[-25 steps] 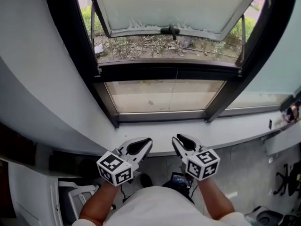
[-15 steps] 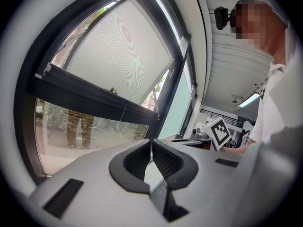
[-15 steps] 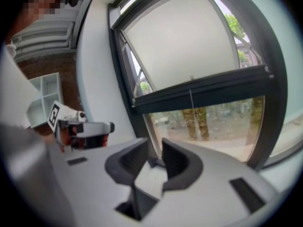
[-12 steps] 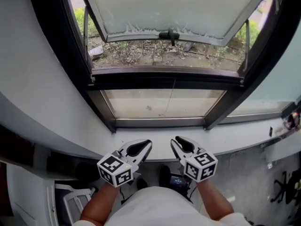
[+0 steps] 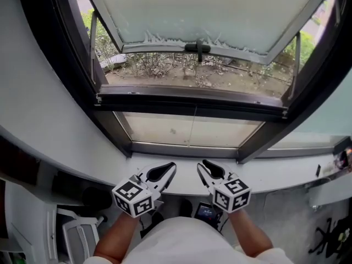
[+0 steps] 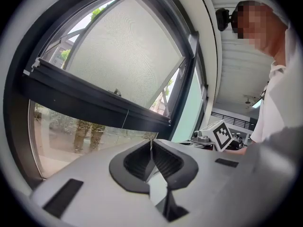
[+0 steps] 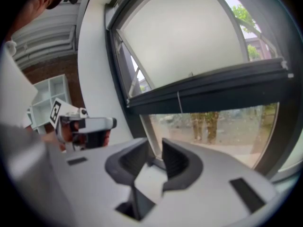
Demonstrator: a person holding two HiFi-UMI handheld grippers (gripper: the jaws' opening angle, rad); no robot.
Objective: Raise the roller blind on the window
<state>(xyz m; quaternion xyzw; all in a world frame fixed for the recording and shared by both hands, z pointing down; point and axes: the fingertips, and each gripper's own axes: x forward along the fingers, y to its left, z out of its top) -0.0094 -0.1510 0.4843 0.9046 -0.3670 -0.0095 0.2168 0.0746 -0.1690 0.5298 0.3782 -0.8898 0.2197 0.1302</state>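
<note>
Dark-framed window (image 5: 190, 104) straight ahead; its pale frosted sash (image 5: 203, 10) is tilted outward, with clear glass below it and a white sill (image 5: 264, 175) at its foot. No roller blind can be made out over either pane, so its place cannot be told; a thin cord (image 7: 179, 100) hangs from the crossbar, purpose unclear. Left gripper (image 5: 169, 168): jaws clenched on nothing. Right gripper (image 5: 204, 166): jaws partly released, nothing between them. Both hover side by side just short of the sill, touching nothing. Judgement: raising not begun; left to do: find the blind's pull, grasp it, draw the blind up.
</note>
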